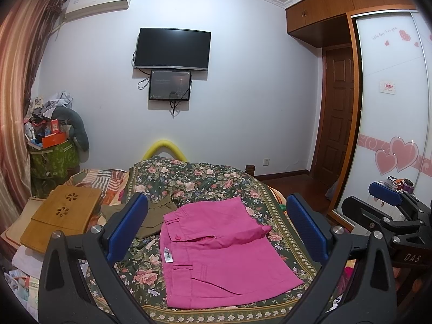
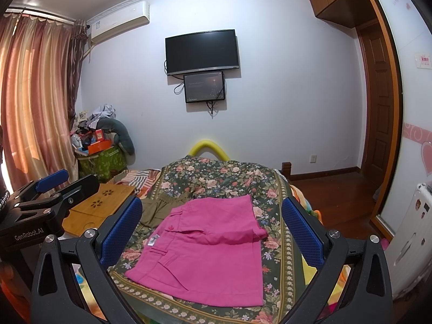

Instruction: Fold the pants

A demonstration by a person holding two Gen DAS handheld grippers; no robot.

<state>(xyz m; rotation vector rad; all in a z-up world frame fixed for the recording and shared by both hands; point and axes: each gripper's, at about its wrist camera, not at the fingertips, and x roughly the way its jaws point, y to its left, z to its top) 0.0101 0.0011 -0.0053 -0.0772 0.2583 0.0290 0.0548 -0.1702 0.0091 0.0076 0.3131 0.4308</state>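
1. The left tongs (image 1: 216,232) are spread wide and hold nothing; their blue-padded fingers frame the bright pink cotton pants (image 1: 218,253) from above, clear of the cloth
2. The right tongs (image 2: 213,235) are likewise spread and empty, hovering over the same pink pants (image 2: 208,253); in the left wrist view they show off to the right of the pants, raised
3. The pink pants lie flat on the dark green floral bedspread (image 1: 202,178), directly ahead of and below both tongs. They look already doubled, with one layer over another, the waistband with its button and white label on the pants' left edge and the hems on the right
4. Their longer side seems to run away from the tongs towards the foot of the bed, so a further fold would likely bring the near edge over to the far one. Neither hand looks clearly nearer; the left sits closer to the waistband side, the right to the hem side
5. Just beyond the pants' waistband corner lies a crumpled olive-green garment (image 1: 156,216), touching or nearly touching them
6. Farther left of the pants rests a slotted bamboo lap tray (image 1: 64,216)
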